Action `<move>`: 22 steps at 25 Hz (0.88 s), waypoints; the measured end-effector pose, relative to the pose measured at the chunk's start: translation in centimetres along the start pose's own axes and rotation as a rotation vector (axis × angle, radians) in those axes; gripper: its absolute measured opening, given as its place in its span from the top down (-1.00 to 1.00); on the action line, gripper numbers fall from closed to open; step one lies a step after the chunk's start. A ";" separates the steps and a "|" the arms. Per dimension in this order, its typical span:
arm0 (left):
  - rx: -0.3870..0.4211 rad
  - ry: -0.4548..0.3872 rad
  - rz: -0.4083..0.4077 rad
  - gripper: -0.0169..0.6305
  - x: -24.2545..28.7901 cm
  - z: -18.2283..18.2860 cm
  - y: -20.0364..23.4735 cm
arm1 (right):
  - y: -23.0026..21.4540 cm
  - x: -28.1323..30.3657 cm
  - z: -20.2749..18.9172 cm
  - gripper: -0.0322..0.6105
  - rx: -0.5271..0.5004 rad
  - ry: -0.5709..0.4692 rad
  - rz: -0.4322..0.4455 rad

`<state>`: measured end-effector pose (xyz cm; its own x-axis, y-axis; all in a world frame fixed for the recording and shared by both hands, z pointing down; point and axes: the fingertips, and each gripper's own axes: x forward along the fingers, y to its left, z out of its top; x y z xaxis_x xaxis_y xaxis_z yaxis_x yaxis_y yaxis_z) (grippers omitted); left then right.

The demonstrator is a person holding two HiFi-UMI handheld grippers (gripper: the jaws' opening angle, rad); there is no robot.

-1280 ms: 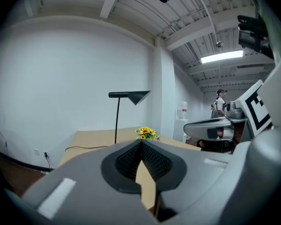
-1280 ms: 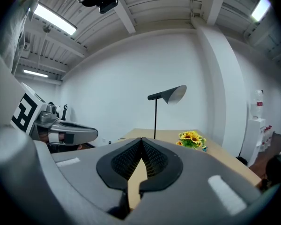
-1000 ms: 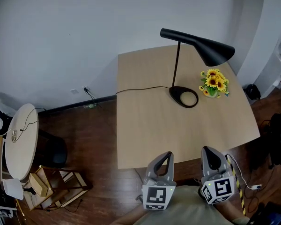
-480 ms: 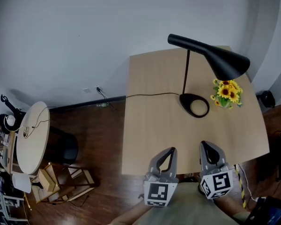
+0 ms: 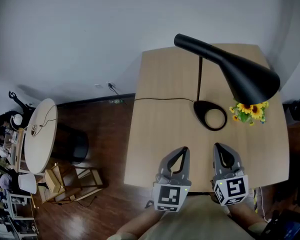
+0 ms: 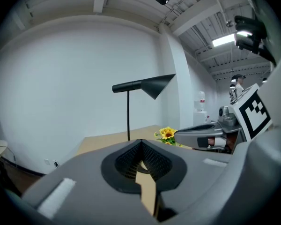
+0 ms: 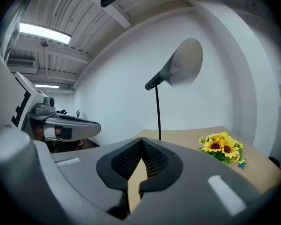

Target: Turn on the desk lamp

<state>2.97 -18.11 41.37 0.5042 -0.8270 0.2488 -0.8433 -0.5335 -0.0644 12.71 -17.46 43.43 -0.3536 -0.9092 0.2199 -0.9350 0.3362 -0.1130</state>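
Note:
A black desk lamp stands on the wooden table [image 5: 160, 119], with a long cone shade [image 5: 240, 71], a thin pole and a ring base [image 5: 210, 115]. The shade [image 6: 152, 84] looks dark in the left gripper view and pale inside [image 7: 182, 62] in the right gripper view. My left gripper [image 5: 182, 150] and right gripper [image 5: 219, 147] hover side by side over the table's near edge, well short of the base. Both are shut with nothing between the jaws; the tips meet in the left gripper view [image 6: 141, 142] and the right gripper view [image 7: 141, 139].
A small bunch of sunflowers [image 5: 249, 112] sits right of the lamp base, under the shade. The lamp cord [image 5: 160, 100] runs left off the table to a wall socket [image 5: 110, 86]. A round white side table [image 5: 37, 136], black bin [image 5: 72, 144] and wooden stool [image 5: 65, 184] stand at left.
The view has moved in over the table. Both grippers have gone from before the near edge to above it, and the lamp shade looms larger. Jaws stayed shut.

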 end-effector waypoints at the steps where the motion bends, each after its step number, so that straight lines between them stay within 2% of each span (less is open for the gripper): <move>1: -0.001 0.001 0.010 0.95 0.6 0.0 0.1 | -0.5 0.6 -0.1 0.90 -0.003 0.002 0.009; 4: -0.008 0.010 0.033 0.95 2.2 -0.1 0.5 | -1.6 2.6 -0.5 0.90 -0.007 0.012 0.026; 10: -0.019 0.027 0.021 0.95 5.8 -1.1 1.5 | -3.1 6.9 -2.2 0.90 -0.009 0.049 0.008; 16: -0.053 0.065 -0.001 0.95 9.6 -3.5 3.3 | -3.9 11.1 -5.4 0.90 -0.003 0.121 -0.008; 22: -0.034 0.136 -0.025 0.95 13.1 -7.1 4.7 | -5.8 15.5 -8.2 0.90 -0.010 0.192 -0.054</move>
<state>4.25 -30.22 51.24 0.4975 -0.7804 0.3788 -0.8376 -0.5458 -0.0243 12.45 -31.48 55.39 -0.3005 -0.8629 0.4063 -0.9528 0.2912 -0.0861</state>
